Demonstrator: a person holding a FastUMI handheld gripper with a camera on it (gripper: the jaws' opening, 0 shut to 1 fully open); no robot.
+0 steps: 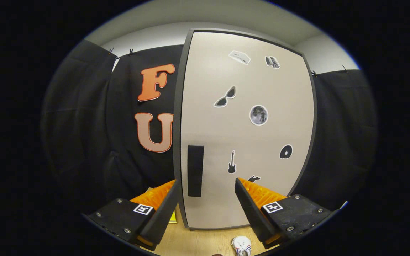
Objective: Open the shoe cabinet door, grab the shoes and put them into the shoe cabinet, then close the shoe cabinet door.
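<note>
The shoe cabinet [247,135] stands straight ahead with its pale door shut, framed in dark grey and dotted with several small stickers. A dark vertical handle [195,170] sits near the door's left edge, just beyond and between my fingers. My gripper [206,188] is open, its fingers spread wide with nothing between them, and it is close in front of the lower part of the door. A white shoe [242,246] lies on the wooden floor below the right finger, only partly visible.
Black cloth walls hang left and right of the cabinet. The light wooden floor [198,241] runs under the cabinet. A small yellow object [173,217] lies on the floor behind the left finger, mostly hidden.
</note>
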